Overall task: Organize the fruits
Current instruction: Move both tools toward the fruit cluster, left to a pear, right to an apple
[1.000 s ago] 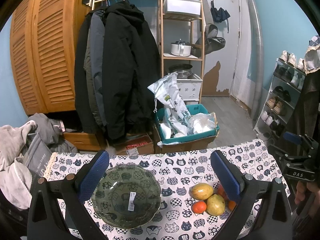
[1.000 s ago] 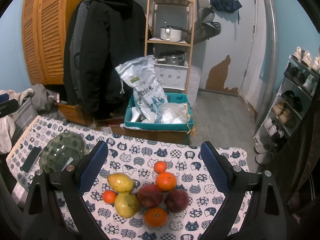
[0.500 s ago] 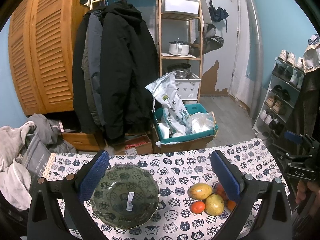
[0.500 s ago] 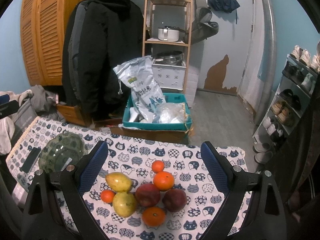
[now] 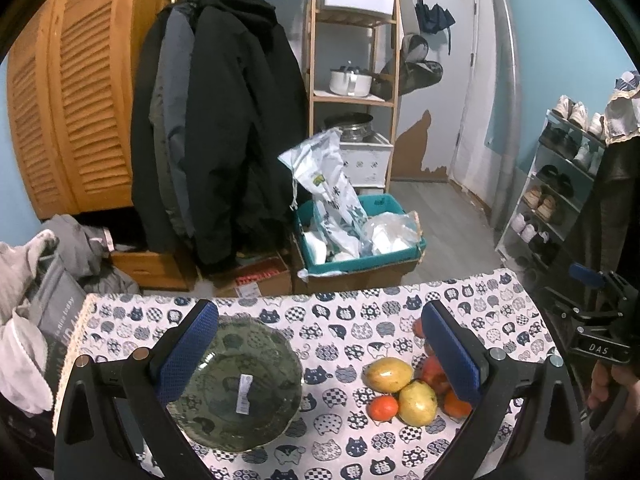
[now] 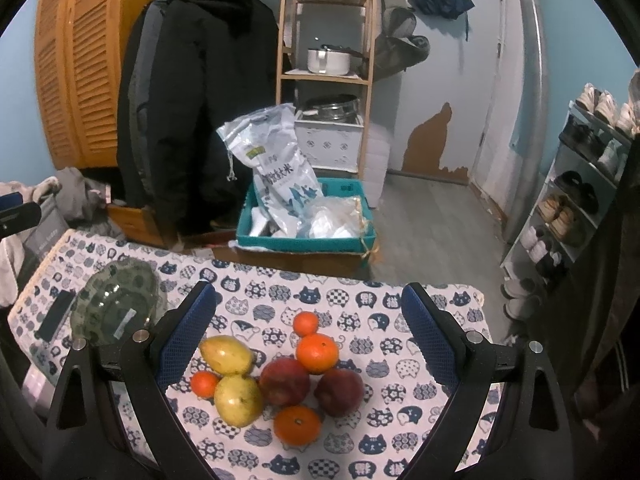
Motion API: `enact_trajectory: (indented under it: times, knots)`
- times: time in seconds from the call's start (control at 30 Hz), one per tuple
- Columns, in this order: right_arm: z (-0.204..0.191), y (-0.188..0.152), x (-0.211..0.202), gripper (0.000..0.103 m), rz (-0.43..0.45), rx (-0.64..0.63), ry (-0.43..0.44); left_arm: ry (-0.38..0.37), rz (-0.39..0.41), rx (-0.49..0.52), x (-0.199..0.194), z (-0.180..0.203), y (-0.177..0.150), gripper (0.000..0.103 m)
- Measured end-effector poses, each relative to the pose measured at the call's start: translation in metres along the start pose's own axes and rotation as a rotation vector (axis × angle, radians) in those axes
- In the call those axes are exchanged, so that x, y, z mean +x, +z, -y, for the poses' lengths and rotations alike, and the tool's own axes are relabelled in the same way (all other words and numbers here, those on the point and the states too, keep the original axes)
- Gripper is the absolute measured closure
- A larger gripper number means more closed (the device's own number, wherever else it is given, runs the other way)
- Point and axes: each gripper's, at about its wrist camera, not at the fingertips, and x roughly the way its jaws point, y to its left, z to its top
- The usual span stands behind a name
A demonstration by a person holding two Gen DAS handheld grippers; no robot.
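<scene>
Clearly the heap of loose round fruit [image 6: 276, 380] — oranges, red apples, yellow-green pears, right of the green glass bowl [image 6: 116, 308] — will roll, so grip each across its middle; left gripper [image 5: 320, 354] and right gripper [image 6: 306, 336] both gape, holding nothing.

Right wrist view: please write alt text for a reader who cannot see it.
The open right gripper hovers over a pile of fruit on a cat-print tablecloth: two yellow-green mangoes, two dark red apples, four oranges. An empty green glass bowl sits left.
</scene>
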Motion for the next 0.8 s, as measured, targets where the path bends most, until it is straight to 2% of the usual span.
enact_trajectory:
  times: [0.27, 0.8]
  knots:
    - [0.01, -0.014, 0.014, 0.011, -0.055, 0.003, -0.029, -0.007, -0.061, 0.025, 0.023, 0.011, -0.008, 0.001]
    - [0.035, -0.052, 0.049, 0.011, -0.212, 0.04, -0.044, -0.025, -0.255, 0.102, 0.091, 0.045, -0.036, 0.001]
